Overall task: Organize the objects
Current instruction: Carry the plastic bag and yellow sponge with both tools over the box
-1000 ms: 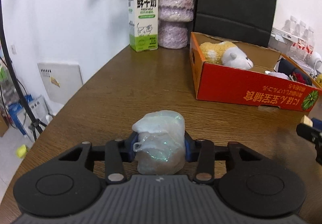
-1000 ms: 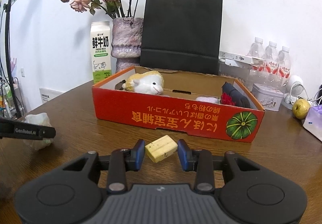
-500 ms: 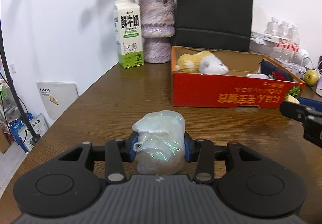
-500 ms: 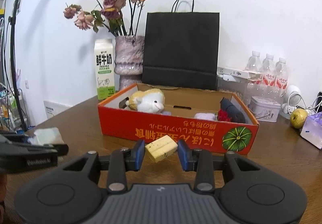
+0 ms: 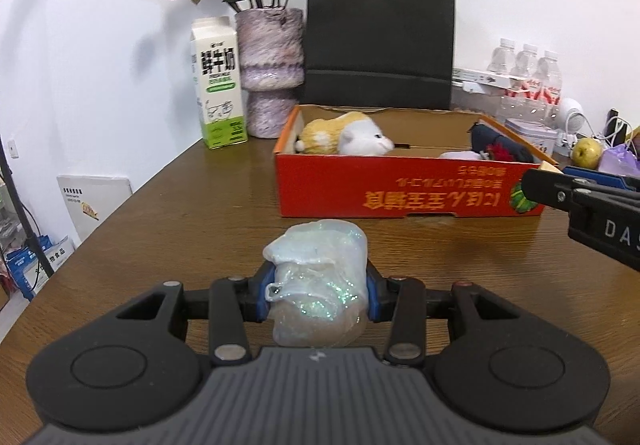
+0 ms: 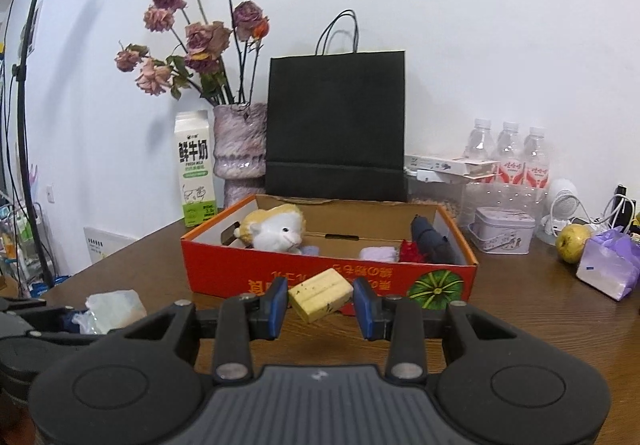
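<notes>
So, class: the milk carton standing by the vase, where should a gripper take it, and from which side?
Grip the milk carton across its flat side panels at mid-height, coming from the open table in front. It stands upright, the vase crowds one side, the wall lies behind, and the sloped top offers poor purchase.

Box contents (image 6: 428, 241) partly hidden

Even, bright indoor light fills both views. The white wall (image 6: 480, 45) looks slightly overexposed, with soft flower shadows (image 5: 140, 45) cast on it. Fisheye distortion bends the edges and darkens the corners. The wooden table (image 5: 208, 213) shows mild sheen; the far clutter looks slightly soft.
</notes>
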`<state>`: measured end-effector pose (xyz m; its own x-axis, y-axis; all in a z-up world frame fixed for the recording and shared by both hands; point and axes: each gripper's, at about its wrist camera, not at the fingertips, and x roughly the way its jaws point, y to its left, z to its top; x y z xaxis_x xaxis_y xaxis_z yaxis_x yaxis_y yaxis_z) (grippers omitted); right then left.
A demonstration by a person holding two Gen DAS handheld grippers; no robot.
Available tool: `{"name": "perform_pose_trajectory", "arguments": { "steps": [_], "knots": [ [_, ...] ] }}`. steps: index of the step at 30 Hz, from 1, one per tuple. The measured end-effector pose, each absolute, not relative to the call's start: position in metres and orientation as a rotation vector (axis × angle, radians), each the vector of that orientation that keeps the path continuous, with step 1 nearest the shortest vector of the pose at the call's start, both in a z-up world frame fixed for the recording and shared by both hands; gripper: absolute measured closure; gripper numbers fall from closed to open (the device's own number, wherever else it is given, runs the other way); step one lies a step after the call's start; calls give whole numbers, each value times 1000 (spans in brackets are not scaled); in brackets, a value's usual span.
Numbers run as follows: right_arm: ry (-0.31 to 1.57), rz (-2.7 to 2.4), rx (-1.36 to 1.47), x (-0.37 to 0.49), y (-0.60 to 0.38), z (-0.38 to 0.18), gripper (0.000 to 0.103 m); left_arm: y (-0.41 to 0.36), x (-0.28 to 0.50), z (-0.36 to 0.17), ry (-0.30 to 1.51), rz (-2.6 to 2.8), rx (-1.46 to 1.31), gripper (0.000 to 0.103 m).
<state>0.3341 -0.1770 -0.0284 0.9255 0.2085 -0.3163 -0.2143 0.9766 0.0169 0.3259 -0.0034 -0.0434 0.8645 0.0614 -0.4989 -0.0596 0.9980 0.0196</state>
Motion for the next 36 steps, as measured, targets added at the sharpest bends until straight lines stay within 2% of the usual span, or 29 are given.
{"name": "perform_pose_trajectory", "arguments": {
  "steps": [17, 36],
  "knots": [
    [296, 192, 28, 349, -225, -14, 69, -46, 340, -23, 481, 44, 6, 60],
    [257, 215, 12, 413, -222, 5, 69, -54, 406, 1, 419, 62, -45, 60]
  ]
}}
